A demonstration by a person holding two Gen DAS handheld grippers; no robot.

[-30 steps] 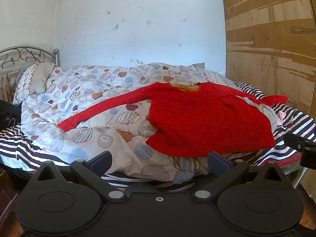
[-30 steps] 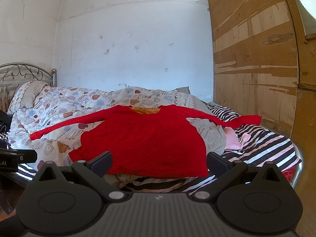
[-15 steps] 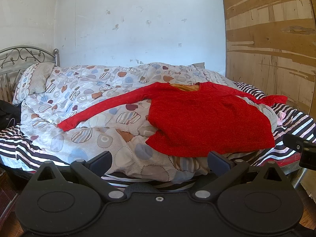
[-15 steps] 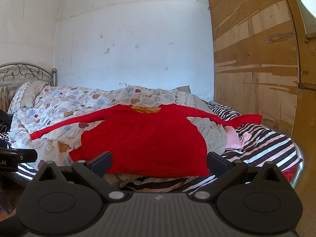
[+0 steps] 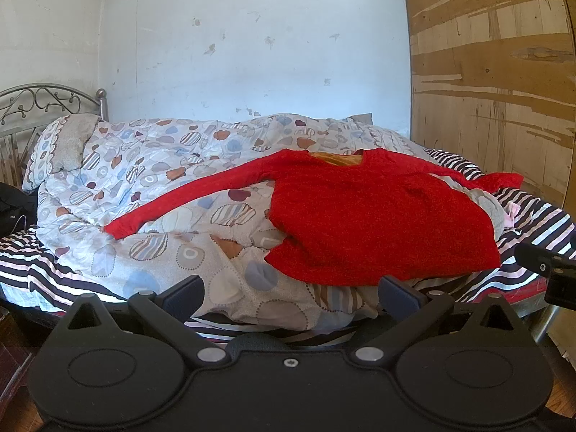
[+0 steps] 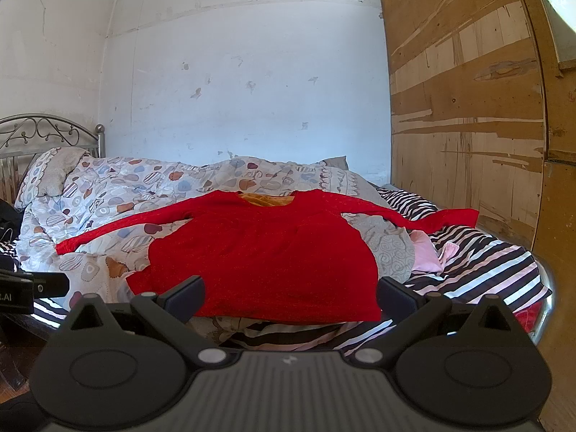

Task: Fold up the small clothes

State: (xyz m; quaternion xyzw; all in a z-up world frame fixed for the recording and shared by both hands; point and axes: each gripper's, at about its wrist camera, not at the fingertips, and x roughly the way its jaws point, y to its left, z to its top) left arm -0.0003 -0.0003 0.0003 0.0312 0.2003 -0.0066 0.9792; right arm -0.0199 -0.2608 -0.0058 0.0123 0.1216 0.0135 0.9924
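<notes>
A red long-sleeved top [image 6: 266,248] is seen spread flat, sleeves out, on the patterned quilt [image 5: 151,187] of a bed; no fold is yet made. Both the left hand-held gripper [image 5: 289,289] and right hand-held gripper [image 6: 289,291] are held spread and empty, short of it.

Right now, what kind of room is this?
A bedroom, most likely: a bed with a metal headboard, a patterned duvet and a pillow. A red top lies spread on it.
</notes>
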